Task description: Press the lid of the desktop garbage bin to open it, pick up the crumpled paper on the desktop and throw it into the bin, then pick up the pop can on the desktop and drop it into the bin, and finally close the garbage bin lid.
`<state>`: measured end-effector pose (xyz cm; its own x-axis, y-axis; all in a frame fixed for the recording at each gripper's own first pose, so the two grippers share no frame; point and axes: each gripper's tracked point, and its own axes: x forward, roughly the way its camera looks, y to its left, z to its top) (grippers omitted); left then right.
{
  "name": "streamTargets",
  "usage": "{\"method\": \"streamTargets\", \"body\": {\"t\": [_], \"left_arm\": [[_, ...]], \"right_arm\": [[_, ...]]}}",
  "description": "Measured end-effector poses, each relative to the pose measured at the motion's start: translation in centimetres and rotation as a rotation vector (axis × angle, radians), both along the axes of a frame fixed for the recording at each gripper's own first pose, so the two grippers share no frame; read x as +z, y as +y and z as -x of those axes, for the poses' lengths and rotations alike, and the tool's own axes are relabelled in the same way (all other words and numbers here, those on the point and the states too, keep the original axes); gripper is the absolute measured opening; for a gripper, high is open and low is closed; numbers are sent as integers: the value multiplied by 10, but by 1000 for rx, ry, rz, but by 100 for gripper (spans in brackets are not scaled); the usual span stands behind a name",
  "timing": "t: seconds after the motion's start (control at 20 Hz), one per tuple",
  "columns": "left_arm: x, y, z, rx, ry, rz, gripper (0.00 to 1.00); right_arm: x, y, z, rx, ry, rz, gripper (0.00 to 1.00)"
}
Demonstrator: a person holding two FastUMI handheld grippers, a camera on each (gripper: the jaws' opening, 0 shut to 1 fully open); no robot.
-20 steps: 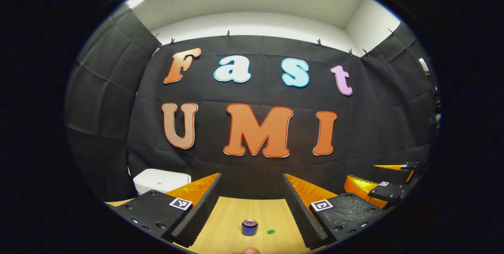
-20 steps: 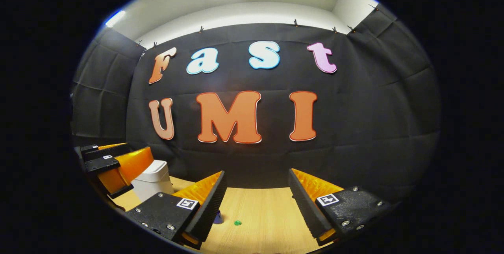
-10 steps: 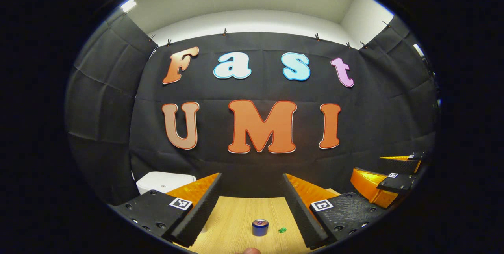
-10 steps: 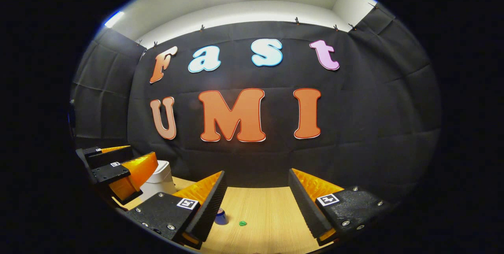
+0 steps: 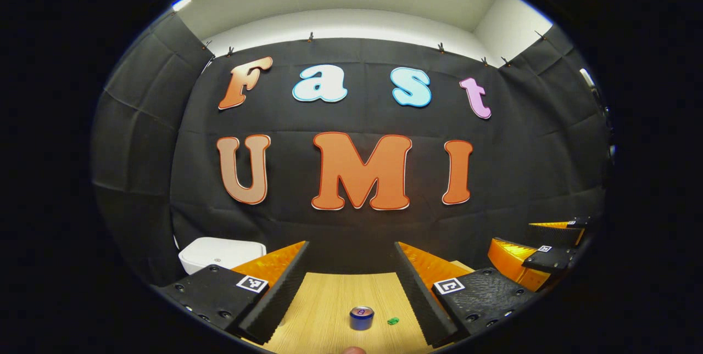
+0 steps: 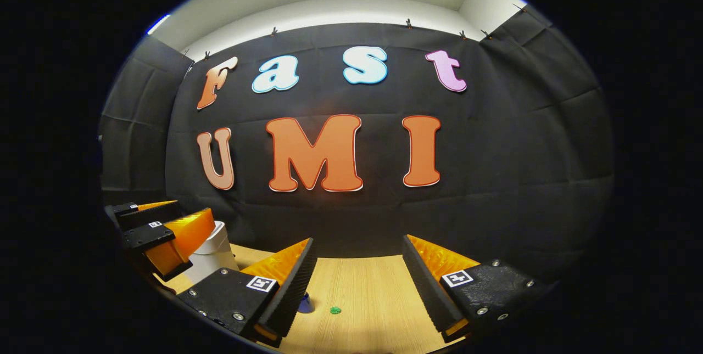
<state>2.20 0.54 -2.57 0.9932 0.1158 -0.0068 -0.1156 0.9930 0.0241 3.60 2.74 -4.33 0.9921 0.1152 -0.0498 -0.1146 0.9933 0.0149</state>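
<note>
Left gripper view: left gripper is hovering above the wooden desktop, its 2 fingers spread wide and gripping nothing. The white garbage bin is sitting at lower left, lid down, partly behind the left finger. The pop can is standing upright at bottom center, a small green scrap just beside it. The right gripper is showing at lower right. Right gripper view: that gripper's fingers are also gaping wide, empty; the bin is sitting at lower left, behind the other gripper. Crumpled paper: cannot tell where. Judgement: step 1, the lid press, not yet done; next move calls for lowering a finger onto the lid.
</note>
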Motion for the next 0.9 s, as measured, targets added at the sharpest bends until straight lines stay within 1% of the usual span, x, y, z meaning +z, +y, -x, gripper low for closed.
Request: {"method": "streamTargets", "body": {"t": [0.15,0.2,0.35,0.45,0.8,0.9], "left_arm": [[-5,4,-4,1,12,4,92],[-6,6,-7,2,12,7,94],[-7,9,-9,12,13,8,92],[-8,11,-9,16,15,13,94],[-8,15,-9,29,13,16,94],[-5,19,-8,42,5,11,92]], "right_arm": [[-2,0,-5,-7,-3,9,93],[-3,0,-8,-7,-1,10,93],[-6,2,-13,-2,10,6,93],[-7,4,-15,0,10,9,94],[-9,6,-15,10,16,16,93],[-10,8,-15,12,17,18,93]]}}
